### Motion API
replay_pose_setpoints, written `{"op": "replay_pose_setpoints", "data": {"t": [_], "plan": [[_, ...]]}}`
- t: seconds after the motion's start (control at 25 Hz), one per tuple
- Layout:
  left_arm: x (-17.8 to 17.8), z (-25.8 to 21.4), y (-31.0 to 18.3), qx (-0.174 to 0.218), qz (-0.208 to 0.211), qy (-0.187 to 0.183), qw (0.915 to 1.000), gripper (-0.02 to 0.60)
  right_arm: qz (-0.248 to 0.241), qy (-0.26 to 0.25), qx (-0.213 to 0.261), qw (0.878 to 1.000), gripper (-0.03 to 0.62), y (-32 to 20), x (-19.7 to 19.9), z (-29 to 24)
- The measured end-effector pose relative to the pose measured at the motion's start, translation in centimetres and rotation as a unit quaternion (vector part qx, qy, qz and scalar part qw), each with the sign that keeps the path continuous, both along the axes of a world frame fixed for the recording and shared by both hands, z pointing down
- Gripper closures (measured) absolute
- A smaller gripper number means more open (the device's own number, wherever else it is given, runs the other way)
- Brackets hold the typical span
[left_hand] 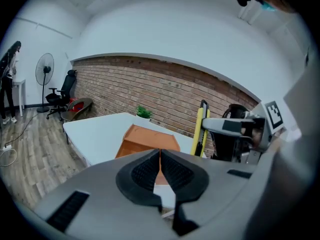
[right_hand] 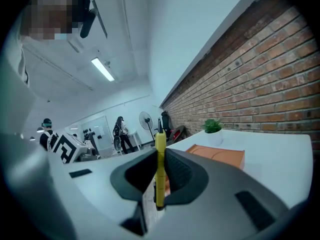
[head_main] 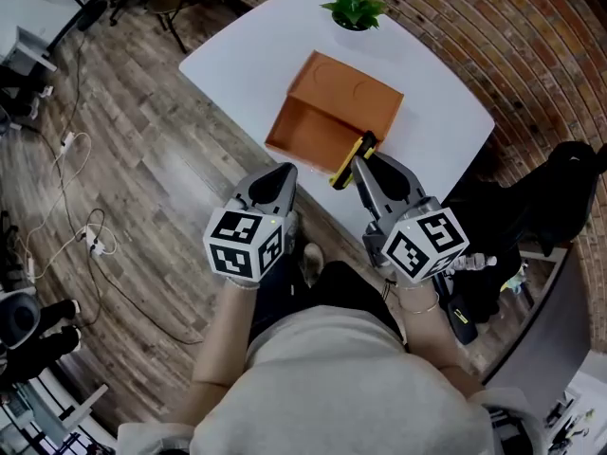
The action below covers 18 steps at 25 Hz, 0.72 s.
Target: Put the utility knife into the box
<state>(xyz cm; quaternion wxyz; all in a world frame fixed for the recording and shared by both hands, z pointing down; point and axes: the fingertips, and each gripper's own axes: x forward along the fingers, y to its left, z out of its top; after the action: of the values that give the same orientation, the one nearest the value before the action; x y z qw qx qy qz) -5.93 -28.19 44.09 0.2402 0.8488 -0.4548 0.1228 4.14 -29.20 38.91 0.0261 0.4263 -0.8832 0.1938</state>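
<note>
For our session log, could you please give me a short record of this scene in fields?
Box: orange, open, nothing seen inside
Knife: yellow, clamped in right gripper, not yet in box
Left gripper: jaws together, empty
Plant: beyond box
Table: white, bears box and plant

We see our right tool (right_hand: 159, 153) with its jaws pressed on the yellow utility knife (right_hand: 160, 189), which stands upright between the pads. Beyond it the orange box (right_hand: 220, 156) lies on the white worktop (right_hand: 272, 146). A small potted plant (right_hand: 212, 126) stands behind the box, beside the brick wall (right_hand: 260, 79).
</note>
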Motion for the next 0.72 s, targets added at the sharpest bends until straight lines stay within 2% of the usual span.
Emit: {"op": "replay_pose_setpoints", "data": {"t": [0.44,0.56,0.72], "plan": [[0.3,3.5,-5.3,-0.046,0.064,0.006,0.9969,0.569,0.02,0.061,-0.049,0.997,0.551,-6.3,-1.1,4.3],[0.2,4.7,-5.9,-0.067,0.077,0.011,0.9947,0.569,0.013,0.093,-0.069,0.993,0.551,-7.4,-1.6,6.1],[-0.2,5.9,-8.1,-0.076,0.085,0.009,0.9934,0.569,-0.007,0.148,-0.074,0.986,0.551,-9.8,-2.2,8.4]]}}
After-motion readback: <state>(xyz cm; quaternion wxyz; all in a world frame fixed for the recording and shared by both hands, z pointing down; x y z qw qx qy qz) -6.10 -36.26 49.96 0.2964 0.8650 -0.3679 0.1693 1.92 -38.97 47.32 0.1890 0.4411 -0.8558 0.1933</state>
